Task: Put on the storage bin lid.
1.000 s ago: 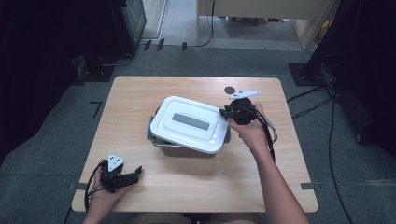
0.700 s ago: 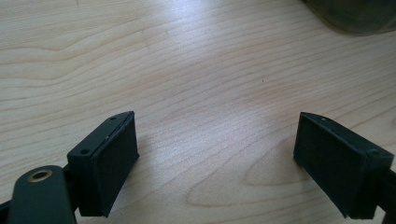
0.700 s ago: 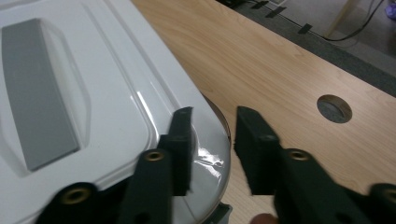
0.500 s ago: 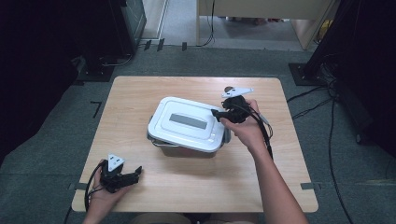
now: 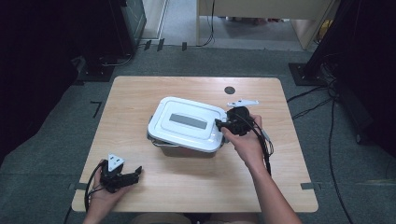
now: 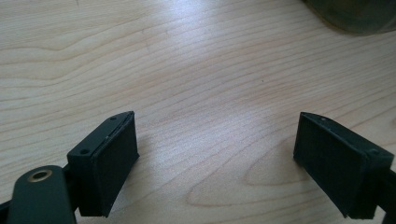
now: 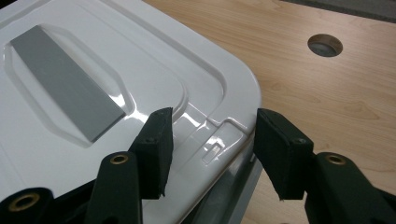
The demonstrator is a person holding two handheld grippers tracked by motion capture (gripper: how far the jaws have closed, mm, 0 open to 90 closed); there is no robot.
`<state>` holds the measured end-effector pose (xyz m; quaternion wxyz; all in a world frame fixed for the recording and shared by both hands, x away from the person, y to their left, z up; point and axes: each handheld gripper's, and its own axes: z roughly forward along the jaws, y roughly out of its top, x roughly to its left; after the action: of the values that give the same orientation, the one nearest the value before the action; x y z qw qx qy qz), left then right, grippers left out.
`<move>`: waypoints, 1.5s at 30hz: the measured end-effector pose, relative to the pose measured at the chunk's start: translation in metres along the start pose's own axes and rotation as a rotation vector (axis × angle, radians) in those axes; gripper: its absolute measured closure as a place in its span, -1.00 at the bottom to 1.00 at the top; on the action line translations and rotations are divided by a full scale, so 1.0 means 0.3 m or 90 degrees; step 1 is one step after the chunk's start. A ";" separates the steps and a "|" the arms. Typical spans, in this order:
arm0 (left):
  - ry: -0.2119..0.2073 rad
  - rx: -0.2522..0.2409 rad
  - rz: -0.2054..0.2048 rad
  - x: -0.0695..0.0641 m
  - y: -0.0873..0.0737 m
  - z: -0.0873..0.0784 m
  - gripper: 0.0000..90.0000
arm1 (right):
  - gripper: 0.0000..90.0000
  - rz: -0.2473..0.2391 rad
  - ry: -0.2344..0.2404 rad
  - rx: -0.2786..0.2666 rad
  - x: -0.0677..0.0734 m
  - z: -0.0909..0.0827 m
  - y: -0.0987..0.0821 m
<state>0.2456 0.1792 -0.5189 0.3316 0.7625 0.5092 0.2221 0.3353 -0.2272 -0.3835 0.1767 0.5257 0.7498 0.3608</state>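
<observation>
White-lidded storage box point(image 5: 187, 125): stands near the middle of the light wooden table point(image 5: 140, 93), its long side running slightly askew to the table edges. The lid point(image 7: 93, 84) is white plastic with a raised rim and a grey rectangular panel point(image 7: 63, 93) set in a shallow recess on top; it sits on the box. Below the lid a greyish translucent body with a metal-looking handle bar shows along the near side. Right gripper point(image 5: 220, 124): held in the person's right hand at the box's right end, level with the lid edge. In the right gripper view its two black jaws straddle the small latch tab point(image 7: 215, 148) at the lid's end, one over the lid surface, the other out past the rim; they have just been opening, stand about half apart, and the pads press on nothing. Left gripper point(image 5: 135, 171): held low at the table's near left corner, well apart from the box, pointing right. In the left gripper view its jaws point(image 6: 219, 158) are spread wide above bare wood, with nothing between them. Round cable hole point(image 5: 229, 90): in the tabletop beyond the box, toward the far edge.
</observation>
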 end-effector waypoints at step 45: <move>-0.001 0.000 0.000 0.000 0.001 0.000 -0.70 | -0.69 0.002 0.036 -0.052 -0.141 -0.055 -0.094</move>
<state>0.2458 0.1791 -0.5188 0.3315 0.7629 0.5089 0.2218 0.3223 -0.2771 -0.3977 0.1760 0.5090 0.7384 0.4059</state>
